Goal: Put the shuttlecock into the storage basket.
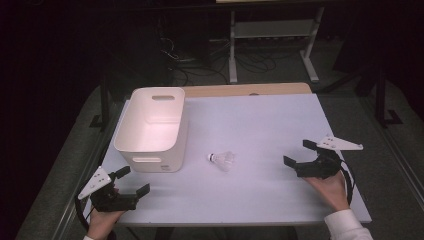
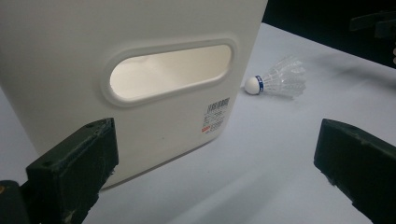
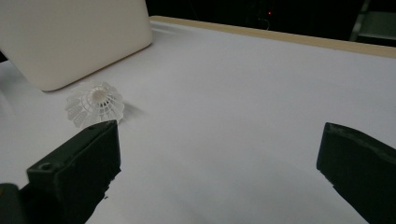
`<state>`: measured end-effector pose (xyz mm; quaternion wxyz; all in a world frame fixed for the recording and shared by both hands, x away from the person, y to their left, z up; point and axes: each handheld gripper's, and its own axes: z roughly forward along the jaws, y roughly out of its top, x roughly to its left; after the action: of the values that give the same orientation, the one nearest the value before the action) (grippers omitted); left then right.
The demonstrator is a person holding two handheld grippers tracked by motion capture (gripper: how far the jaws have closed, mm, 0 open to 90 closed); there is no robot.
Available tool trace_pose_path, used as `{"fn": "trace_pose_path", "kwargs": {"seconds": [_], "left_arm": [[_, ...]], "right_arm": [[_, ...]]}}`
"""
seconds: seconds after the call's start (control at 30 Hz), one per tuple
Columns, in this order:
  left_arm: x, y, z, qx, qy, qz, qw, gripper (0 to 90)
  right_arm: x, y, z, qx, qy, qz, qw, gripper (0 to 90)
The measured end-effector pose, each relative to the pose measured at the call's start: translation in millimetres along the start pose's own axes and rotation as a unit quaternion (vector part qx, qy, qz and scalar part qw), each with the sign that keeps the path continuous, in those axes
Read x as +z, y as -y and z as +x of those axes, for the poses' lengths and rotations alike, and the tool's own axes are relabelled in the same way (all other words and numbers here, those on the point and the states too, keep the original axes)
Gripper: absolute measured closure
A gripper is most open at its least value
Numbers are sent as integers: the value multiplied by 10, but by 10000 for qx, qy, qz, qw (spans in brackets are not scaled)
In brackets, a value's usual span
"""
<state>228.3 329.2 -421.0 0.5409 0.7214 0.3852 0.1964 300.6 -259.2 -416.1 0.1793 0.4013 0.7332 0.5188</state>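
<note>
A white plastic shuttlecock (image 1: 223, 160) lies on its side near the middle of the white table (image 1: 260, 125), just right of a white plastic bin (image 1: 152, 127). My left gripper (image 1: 133, 180) rests at the front left corner, open and empty, facing the bin's handle slot (image 2: 170, 72) with the shuttlecock (image 2: 280, 80) beyond to the right. My right gripper (image 1: 296, 153) rests at the right side, open and empty, pointing left toward the shuttlecock (image 3: 95, 105). Both grippers are well apart from it.
The bin (image 3: 70, 39) stands upright at the left, empty as far as I can see. A wooden strip (image 1: 247, 90) borders the table's far edge. Behind it are a metal stand (image 1: 272, 35) and cables on the dark floor.
</note>
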Motion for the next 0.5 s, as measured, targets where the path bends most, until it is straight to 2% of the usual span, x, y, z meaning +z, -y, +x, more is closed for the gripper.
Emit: {"fn": "trace_pose_path", "kwargs": {"seconds": [0.37,0.47,0.5], "left_arm": [[8,3,-5,7,26,25,10000,0],[11,4,-8,-20,29,17,10000,0],[13,5,-6,-39,39,38,10000,0]], "right_arm": [[-29,-17,32,-11,-28,0,10000,0],[-22,-20,33,25,-38,41,10000,0],[-13,-23,30,107,-63,96,9999,0]]}}
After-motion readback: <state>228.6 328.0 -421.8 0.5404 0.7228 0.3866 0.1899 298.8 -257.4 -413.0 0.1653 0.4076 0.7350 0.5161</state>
